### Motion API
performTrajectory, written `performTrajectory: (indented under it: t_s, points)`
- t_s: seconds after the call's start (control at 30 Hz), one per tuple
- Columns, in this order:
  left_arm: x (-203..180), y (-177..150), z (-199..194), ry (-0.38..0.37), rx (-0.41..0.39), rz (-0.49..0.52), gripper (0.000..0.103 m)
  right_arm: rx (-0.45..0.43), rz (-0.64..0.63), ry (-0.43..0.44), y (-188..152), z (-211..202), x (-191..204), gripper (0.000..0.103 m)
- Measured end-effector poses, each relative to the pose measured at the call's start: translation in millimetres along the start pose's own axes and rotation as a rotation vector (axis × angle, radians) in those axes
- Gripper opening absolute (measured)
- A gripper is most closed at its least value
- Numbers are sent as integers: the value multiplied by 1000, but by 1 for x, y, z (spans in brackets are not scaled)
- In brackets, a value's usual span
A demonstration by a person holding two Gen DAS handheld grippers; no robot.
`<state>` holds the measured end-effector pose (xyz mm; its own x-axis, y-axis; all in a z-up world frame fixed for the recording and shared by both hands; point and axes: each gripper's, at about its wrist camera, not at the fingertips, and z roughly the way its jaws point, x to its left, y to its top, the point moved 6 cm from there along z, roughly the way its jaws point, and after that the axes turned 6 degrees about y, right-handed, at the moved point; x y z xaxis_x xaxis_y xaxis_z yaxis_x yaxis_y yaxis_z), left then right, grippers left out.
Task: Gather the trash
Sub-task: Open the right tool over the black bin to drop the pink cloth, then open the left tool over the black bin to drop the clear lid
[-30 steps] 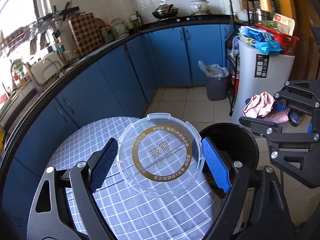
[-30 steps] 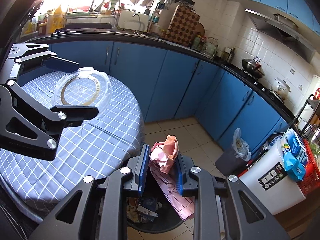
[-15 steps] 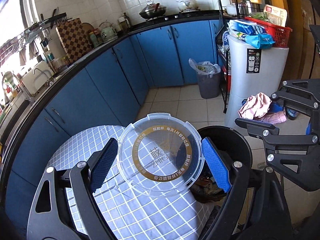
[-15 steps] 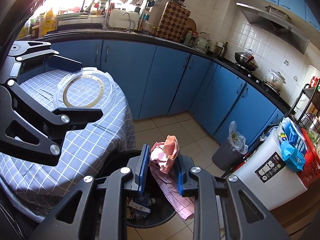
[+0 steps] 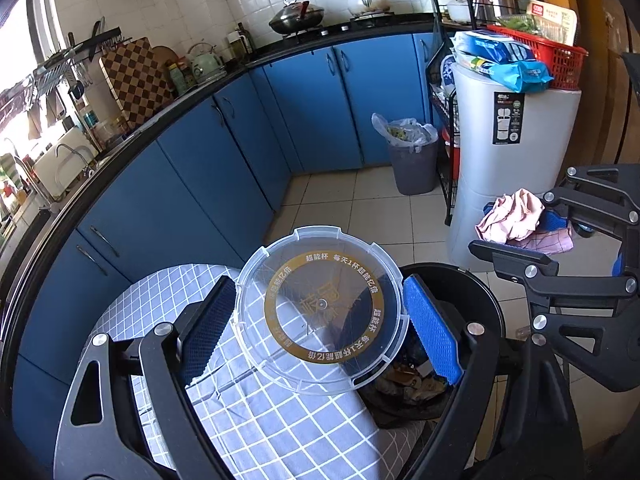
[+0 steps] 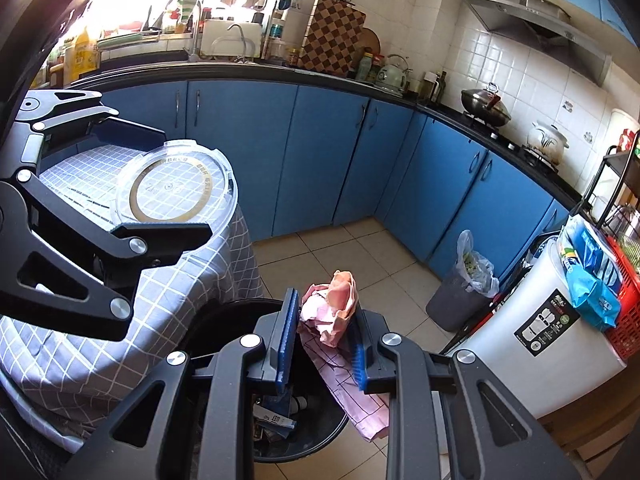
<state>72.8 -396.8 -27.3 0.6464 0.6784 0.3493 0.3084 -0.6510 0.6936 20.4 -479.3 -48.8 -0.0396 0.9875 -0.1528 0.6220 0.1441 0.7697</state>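
My left gripper point(image 5: 320, 286) is shut on a round clear plastic lid point(image 5: 324, 312) with a gold ring of print, its blue pads pressing the rim on both sides. The lid hangs over the table edge and partly over a black trash bin point(image 5: 480, 292) with rubbish inside. My right gripper point(image 6: 324, 306) is shut on a crumpled pink paper wrapper point(image 6: 332, 312), held above the same bin point(image 6: 224, 312). In the left wrist view that wrapper point(image 5: 512, 220) and the right gripper point(image 5: 524, 226) show at the right. The lid point(image 6: 172, 192) also appears at the left of the right wrist view.
A round table with a grey checked cloth point(image 5: 280, 420) stands beside the bin. Blue cabinets point(image 5: 224, 168) curve round the tiled floor. A grey bin with a plastic bag point(image 5: 412, 160) and a white appliance point(image 5: 516, 152) under a red basket point(image 5: 552, 60) stand further off.
Both grippers have travelled off the table toward the black bin with their loads. More of the bin now shows under the lid, and the pink wrapper sits over its opening.
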Motion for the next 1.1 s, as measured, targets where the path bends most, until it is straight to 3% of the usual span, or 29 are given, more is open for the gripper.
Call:
performTrajectory:
  t_s: [0.67,0.7,0.77,0.8,0.83,1.0,1.1]
  points:
    - [22,11,20,36,16,-71,84,-16,37,32,12,19,-6,24]
    - [23,11,19,35,16,-73,84,-12,42,34,12,19,-7,28]
    - [22,10,18,34,16,-73,84,-10,48,25,11,20,-8,50]
    - [22,10,18,35,15,-72,84,-17,47,17,10,19,-7,73]
    - [22,10,19,36,16,-71,84,-25,43,16,10,17,-6,79]
    - [21,11,16,33,13,-70,84,-22,20,2,8,13,-1,80]
    - [19,10,13,30,9,-69,84,-23,18,-6,6,11,-1,87]
